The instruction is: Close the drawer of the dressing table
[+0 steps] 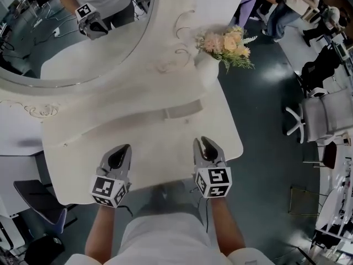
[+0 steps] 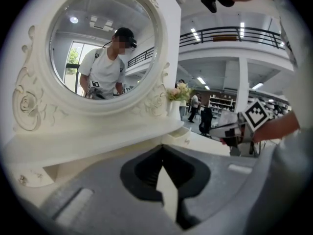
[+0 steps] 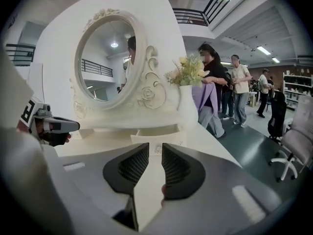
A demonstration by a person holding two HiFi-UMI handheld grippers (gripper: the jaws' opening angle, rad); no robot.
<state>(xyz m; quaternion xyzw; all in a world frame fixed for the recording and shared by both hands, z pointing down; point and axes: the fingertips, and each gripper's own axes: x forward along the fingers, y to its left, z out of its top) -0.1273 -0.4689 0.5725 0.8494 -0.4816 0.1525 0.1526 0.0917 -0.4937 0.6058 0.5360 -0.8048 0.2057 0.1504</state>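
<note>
Head view: left gripper (image 1: 124, 148) closed, right gripper (image 1: 205, 141) slightly parted, over near edge of tabletop (image 1: 157, 148); drawer (image 1: 182, 111) ajar.

No text; square markers (image 1: 214, 177) on left gripper (image 1: 126, 148) and right gripper (image 1: 205, 141)

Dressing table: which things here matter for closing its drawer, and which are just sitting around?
For the job: drawer, dressing table, left gripper, right gripper.
Just there: vase of flowers, mirror, office chair.
</note>
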